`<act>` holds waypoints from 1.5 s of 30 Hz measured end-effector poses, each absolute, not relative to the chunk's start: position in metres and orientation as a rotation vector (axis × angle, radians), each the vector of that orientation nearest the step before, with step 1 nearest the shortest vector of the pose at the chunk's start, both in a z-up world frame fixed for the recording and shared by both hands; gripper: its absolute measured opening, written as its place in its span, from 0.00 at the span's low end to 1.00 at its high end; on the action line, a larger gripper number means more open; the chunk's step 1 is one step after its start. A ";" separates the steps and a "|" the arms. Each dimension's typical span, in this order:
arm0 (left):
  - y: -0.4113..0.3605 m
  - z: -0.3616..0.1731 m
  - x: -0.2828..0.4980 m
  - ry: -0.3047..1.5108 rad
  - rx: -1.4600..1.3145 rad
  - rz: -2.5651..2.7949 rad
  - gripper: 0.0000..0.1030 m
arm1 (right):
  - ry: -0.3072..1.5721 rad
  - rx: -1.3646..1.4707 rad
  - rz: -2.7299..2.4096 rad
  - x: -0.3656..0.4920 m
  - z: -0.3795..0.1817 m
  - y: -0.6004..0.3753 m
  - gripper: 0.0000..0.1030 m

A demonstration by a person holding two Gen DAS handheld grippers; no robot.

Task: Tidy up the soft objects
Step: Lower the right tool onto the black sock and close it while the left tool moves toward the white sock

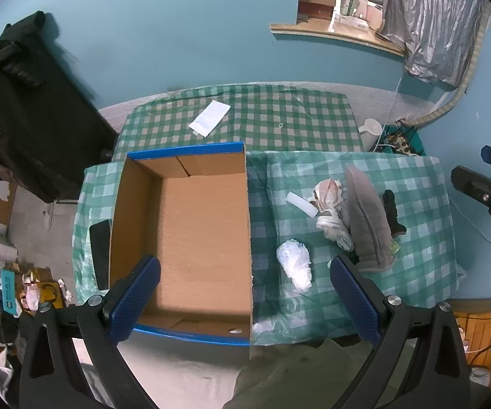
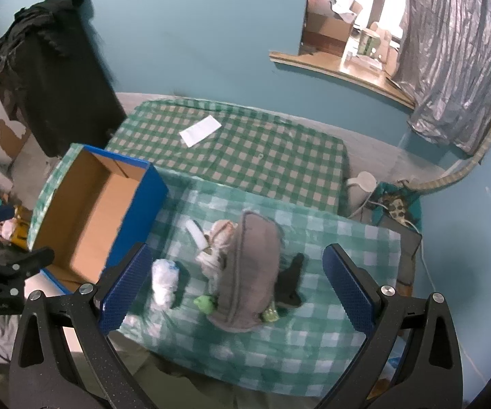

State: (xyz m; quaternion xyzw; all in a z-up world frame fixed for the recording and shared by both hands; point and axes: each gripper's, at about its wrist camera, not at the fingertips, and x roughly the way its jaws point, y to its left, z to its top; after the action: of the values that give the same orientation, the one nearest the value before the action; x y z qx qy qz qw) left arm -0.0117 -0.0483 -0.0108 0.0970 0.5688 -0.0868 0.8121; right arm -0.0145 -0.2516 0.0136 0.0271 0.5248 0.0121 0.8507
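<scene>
Cardboard box [image 1: 191,238] empty, left | grey slipper [image 2: 249,272] right, long axis near-far, beneath right gripper [image 2: 237,286] | both grippers released; left gripper [image 1: 245,300] over box.

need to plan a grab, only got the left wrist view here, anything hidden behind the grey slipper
Observer: Yes. A small green soft thing lies at the near end of the grey slipper, toward the box.
Operator: does the black thing touch the slipper
Observer: In the right wrist view the black thing lies against the slipper's right edge.
Operator: right gripper ready?
Observer: The right gripper hangs open above the pile, with the slipper between its fingers.
</scene>
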 end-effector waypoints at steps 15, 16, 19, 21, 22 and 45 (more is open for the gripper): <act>-0.085 -0.043 -0.007 1.262 0.247 -0.164 0.98 | 1.187 0.069 -0.017 -0.021 -0.022 -0.312 0.97; -0.087 -0.044 -0.007 1.264 0.251 -0.164 0.98 | 1.192 0.074 -0.017 -0.020 -0.026 -0.316 0.97; -0.096 -0.052 -0.006 1.276 0.252 -0.173 0.98 | 1.202 0.087 -0.013 -0.019 -0.036 -0.324 0.97; -0.098 -0.058 -0.005 1.290 0.240 -0.178 0.98 | 1.209 0.092 -0.011 -0.018 -0.043 -0.328 0.97; -0.101 -0.063 -0.004 1.301 0.234 -0.178 0.98 | 1.211 0.094 -0.009 -0.017 -0.046 -0.329 0.97; -0.149 -0.151 0.002 1.380 0.323 -0.192 0.98 | 1.344 0.124 -0.007 -0.002 -0.133 -0.354 0.97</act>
State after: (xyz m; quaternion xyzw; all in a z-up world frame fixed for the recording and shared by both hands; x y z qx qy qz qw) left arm 0.0016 -0.1492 -0.1506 0.1479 0.6326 -0.0880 0.7551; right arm -0.0023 -0.3538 -0.1330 0.0573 0.6221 -0.0034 0.7808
